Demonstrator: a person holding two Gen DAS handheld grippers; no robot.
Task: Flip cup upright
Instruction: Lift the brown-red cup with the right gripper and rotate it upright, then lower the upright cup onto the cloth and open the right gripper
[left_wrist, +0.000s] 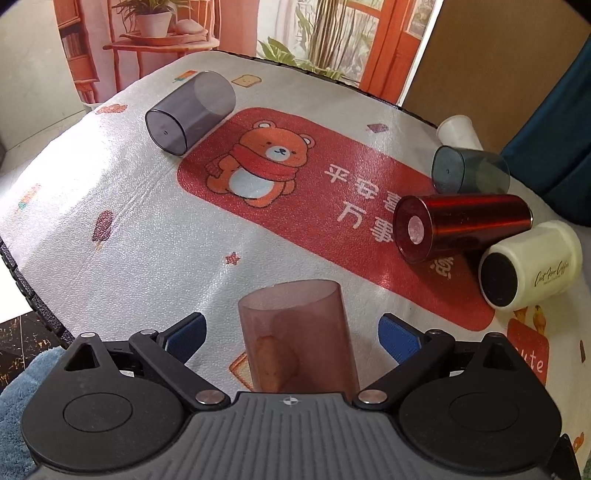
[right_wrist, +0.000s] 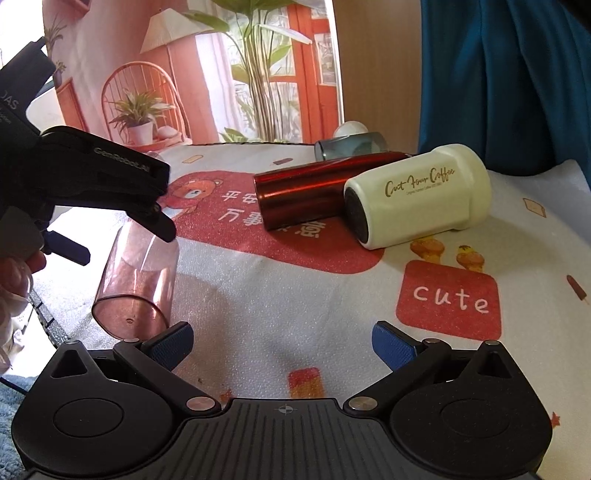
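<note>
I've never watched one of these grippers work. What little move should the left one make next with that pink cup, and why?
Probably close the left gripper on the pink cup. The cup sits between its open blue pads, which stand clear of both sides, and the right wrist view shows the cup tilted, base near the mat. It needs a firm hold before being stood upright.

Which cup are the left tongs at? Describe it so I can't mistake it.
On the bear-print tablecloth, look at the near edge, between the open left tongs. The pink translucent cup stands there upright; every other cup lies on its side.
</note>
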